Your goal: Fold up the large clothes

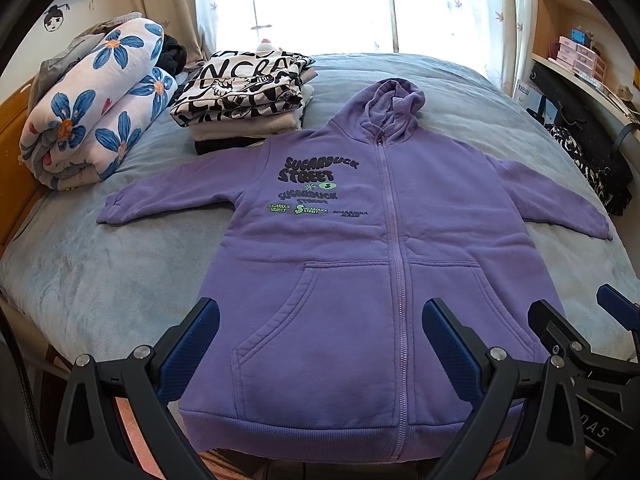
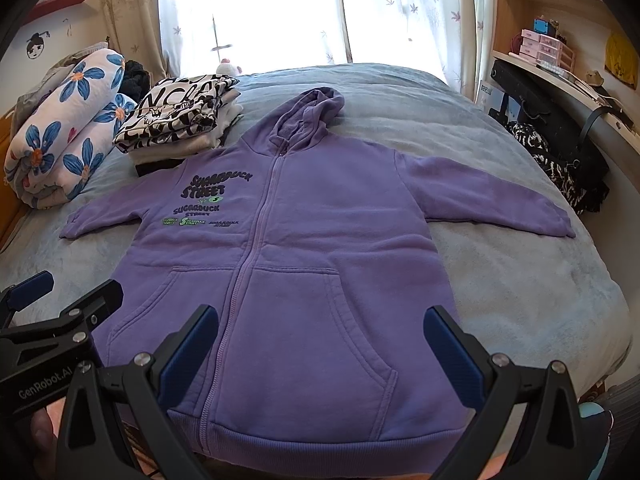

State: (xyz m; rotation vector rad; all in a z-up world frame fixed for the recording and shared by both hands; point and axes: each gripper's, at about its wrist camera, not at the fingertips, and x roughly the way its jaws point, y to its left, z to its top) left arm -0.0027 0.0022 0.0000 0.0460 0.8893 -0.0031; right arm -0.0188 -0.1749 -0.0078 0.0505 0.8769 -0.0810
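Two black grippers with blue-padded fingers nearest the cameras: left gripper [image 1: 320, 344] with jaws spread wide over the hem, clamped on nothing; right gripper [image 2: 320, 350] likewise wide apart, holding nothing, above the right-hand pocket. Each visible at the edge of the other's view (left [image 2: 48, 312], right [image 1: 588, 320]). Just beyond, flat and face up on the grey-blue plush bedspread [image 1: 120, 280], a large purple zip-up fleece hoodie [image 1: 360, 240] [image 2: 304, 264]: zipper closed, both sleeves spread out sideways, hood at the far end, dark "SUGARDUCK STREET" print on the chest. Farther back, beside the hoodie's shoulder, a stack of folded clothes topped by a black-and-white lettered garment [image 1: 240, 92]. Leftmost, a rolled white quilt with blue flowers [image 1: 92, 108]. Farthest off, sheer curtains against a bright window [image 2: 256, 8].
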